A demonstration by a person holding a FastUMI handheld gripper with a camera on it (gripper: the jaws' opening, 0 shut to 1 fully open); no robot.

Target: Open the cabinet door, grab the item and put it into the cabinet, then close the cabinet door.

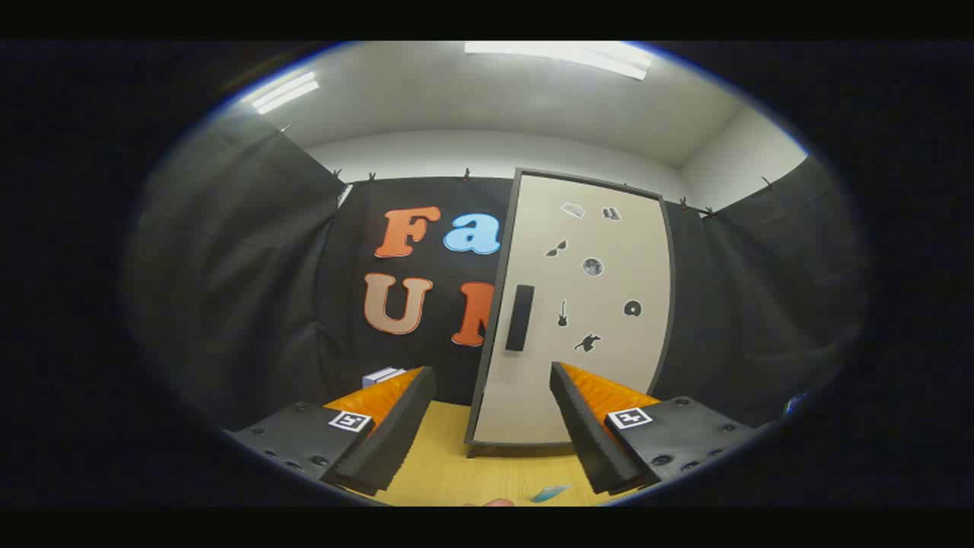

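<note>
Gripper [493, 380] gapes empty before closed cabinet door [586, 304]

Little that can be read. Cabinet door [578, 304], beyond the hand-held gripper [493, 388]: small dark stickers across its pale face, all pictures, among them a guitar [562, 313], a disc [632, 308], a round moon-like one [593, 266] and sunglasses [556, 249]. Two stickers near the top are too small to make out. No words or numbers on the door.

Each finger carries a square black-and-white marker: one on the left finger [349, 421], one on the right [630, 418]. These are coded patterns, not letters.

White box [383, 376] beyond the left finger: print, if any, too small to tell.
</note>
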